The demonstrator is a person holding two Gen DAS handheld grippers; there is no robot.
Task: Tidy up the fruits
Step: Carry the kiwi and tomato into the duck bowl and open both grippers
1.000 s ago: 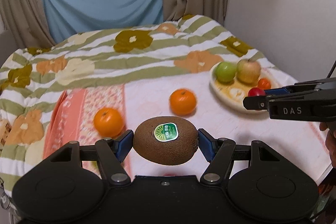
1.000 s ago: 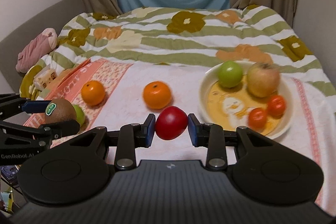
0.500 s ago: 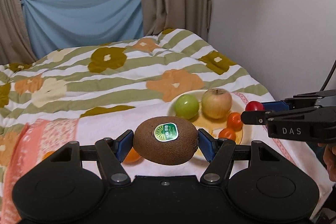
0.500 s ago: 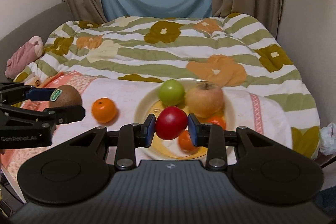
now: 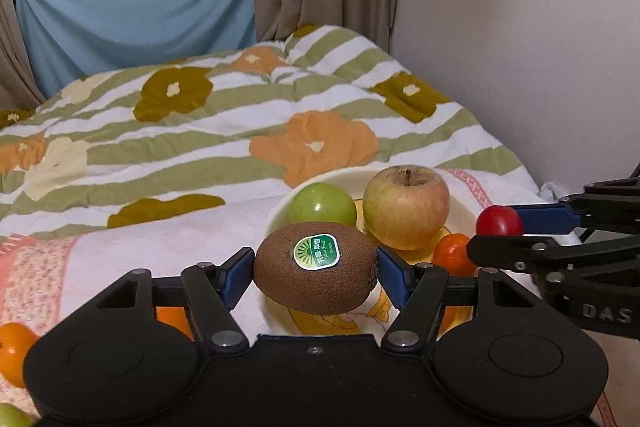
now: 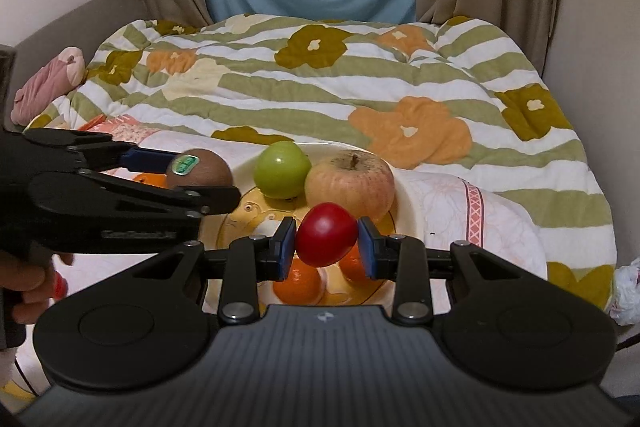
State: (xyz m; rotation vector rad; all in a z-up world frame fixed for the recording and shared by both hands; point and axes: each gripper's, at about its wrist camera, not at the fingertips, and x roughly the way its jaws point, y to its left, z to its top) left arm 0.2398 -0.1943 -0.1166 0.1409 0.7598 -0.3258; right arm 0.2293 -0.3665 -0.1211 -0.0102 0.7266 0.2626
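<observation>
A brown, fuzzy, oval kiwi (image 5: pixel 316 267) with a green sticker on top is clamped between the blue-padded jaws of the left gripper (image 5: pixel 316 273), and it is held in the air over the near-left rim of the cream, shallow ceramic plate (image 6: pixel 408 223). A small, glossy red tomato (image 6: pixel 327 234) is pinched between the jaws of the right gripper (image 6: pixel 327 243), likewise raised above the plate's near half. Inside the plate, a round green apple (image 6: pixel 282 169) is seen at the far left, with a larger yellow-pink apple (image 6: pixel 350 183) touching or just beside it on the right. Two small orange mandarins (image 6: pixel 298 283) are lying in the plate's near part (partly hidden by the right gripper's jaws). The plate is resting on a pale pink floral towel (image 6: pixel 460 215) spread over a green-striped, flowered quilt (image 6: pixel 320 87) on the bed. Left of the plate, on the towel, one more orange mandarin (image 5: pixel 14 351) is visible, and another is partly hidden behind the left gripper.
</observation>
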